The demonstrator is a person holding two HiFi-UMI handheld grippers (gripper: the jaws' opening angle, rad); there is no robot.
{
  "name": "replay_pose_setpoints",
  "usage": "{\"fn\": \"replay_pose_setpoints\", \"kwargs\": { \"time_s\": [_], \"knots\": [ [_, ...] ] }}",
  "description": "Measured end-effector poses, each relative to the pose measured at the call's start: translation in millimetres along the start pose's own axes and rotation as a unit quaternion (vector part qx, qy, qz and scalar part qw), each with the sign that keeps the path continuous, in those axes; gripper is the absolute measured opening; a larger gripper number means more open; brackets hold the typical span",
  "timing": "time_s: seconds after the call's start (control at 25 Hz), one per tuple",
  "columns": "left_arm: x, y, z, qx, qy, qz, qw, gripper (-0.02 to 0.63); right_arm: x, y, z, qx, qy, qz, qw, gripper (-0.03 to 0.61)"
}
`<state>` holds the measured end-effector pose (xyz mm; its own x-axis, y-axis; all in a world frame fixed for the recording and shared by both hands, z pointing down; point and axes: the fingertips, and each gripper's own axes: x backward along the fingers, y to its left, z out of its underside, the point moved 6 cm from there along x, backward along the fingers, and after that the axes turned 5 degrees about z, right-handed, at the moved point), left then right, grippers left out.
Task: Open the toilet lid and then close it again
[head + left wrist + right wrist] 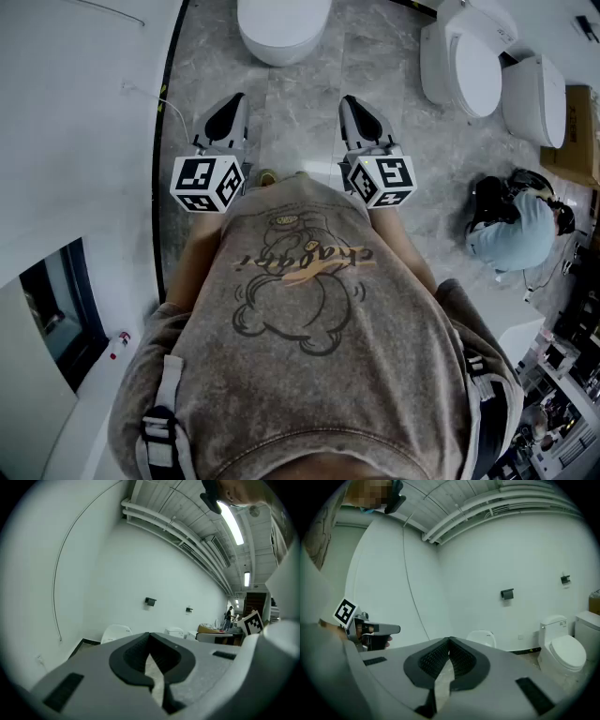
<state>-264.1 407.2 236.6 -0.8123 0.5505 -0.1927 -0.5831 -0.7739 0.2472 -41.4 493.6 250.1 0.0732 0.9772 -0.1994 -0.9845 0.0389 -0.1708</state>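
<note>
At top centre of the head view, cut by the frame edge: white toilet (281, 28), smooth top, lid seemingly down. Well apart from both grippers, across grey marbled floor (300, 103). Seen again small and low beyond the jaw tips in the left gripper view (116, 632) and in the right gripper view (482, 637).

Lower in the frame, side by side and level, pointing up-frame toward it: left gripper (232, 101) and right gripper (351, 101), each with its marker cube (208, 184) at the near end. Jaws of the left gripper (150, 637) brought together at the tips, only floor showing through the hollow behind them, nothing held. Same for the right gripper (450, 641): tips meeting, nothing between. Touching nothing, either one.

Filling the bottom of the head view: grey-brown T-shirt (309, 347) with a cartoon print.

Along the left side: white wall (75, 112) with a thin cable (141, 94), dark strip at its foot. At upper right: two more toilets (473, 61), close together, and a cardboard box (577, 131) at the edge. Below them, at mid right: crouching person (516, 230).

On the far wall in the right gripper view: two small black fittings (506, 593), and at right another toilet (563, 651) with a tank.
</note>
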Motion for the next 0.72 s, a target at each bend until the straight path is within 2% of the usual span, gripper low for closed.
{"fn": "replay_pose_setpoints", "kwargs": {
  "time_s": [0.28, 0.48, 0.72],
  "knots": [
    [-6, -7, -4, 0.001, -0.006, -0.004, 1.0000, 0.009, 0, -7, -1, 0.001, -0.003, 0.003, 1.000, 0.026],
    [-9, -13, 4, 0.011, -0.009, -0.007, 0.9999, 0.009, 1, -12, 5, 0.001, -0.005, -0.015, 1.000, 0.026],
    [-37, 2, 15, 0.013, -0.010, -0.008, 0.9998, 0.009, -27, -27, 24, -0.009, 0.014, -0.024, 1.000, 0.026]
  ]
}}
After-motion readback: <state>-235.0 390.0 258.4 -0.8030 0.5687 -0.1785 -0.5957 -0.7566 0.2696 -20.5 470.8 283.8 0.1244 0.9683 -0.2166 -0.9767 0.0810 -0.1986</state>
